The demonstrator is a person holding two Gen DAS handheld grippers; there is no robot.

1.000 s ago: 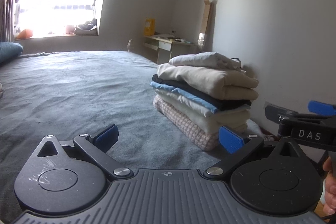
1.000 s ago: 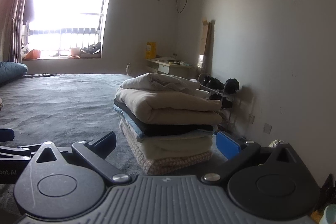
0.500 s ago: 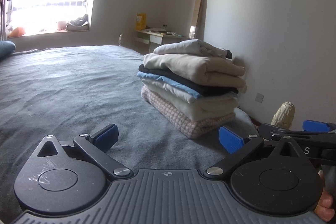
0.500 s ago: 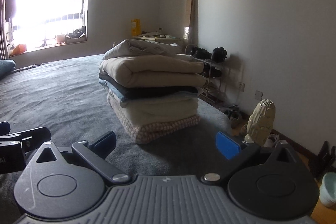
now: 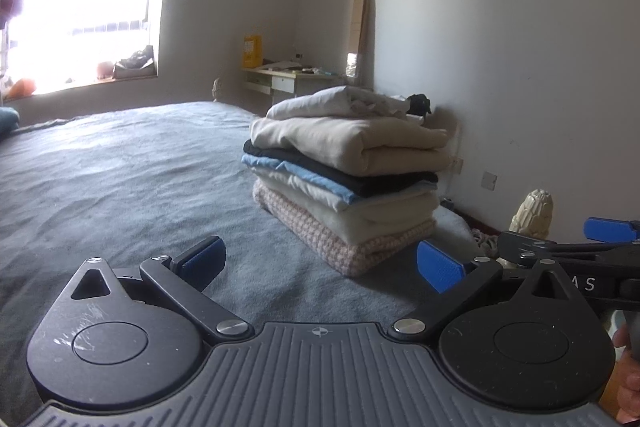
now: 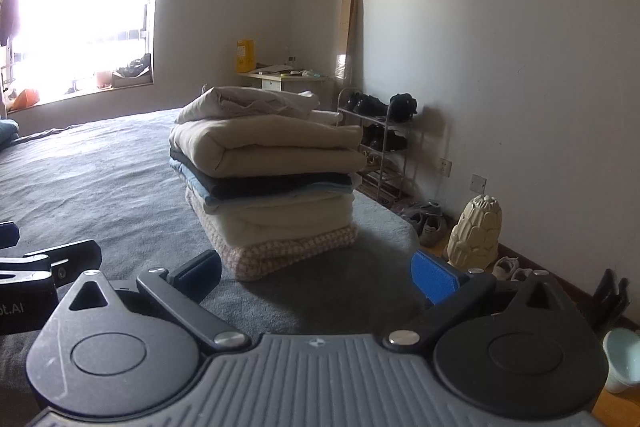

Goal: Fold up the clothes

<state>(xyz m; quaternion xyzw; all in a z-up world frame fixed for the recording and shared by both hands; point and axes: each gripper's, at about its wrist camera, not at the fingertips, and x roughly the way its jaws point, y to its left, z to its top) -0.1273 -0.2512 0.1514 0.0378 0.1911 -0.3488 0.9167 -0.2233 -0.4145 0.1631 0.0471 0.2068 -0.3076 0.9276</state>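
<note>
1. A shoe rack (image 6: pixel 380 143) at 2 o'clock against the wall holds dark shoes.
2. A stack of folded clothes (image 5: pixel 344 183) sits on the grey bed (image 5: pixel 120 179), at 12 o'clock from both grippers, near the bed's right edge.
3. The left gripper (image 5: pixel 320 263) hovers low above the bed, jaws wide apart, empty.
4. The right gripper (image 6: pixel 316 273) is just beside it at 3 o'clock, jaws likewise spread, holding nothing.
5. Partial white letters "AS" show on the right gripper's side; "ot.AI" on the left's.
</note>
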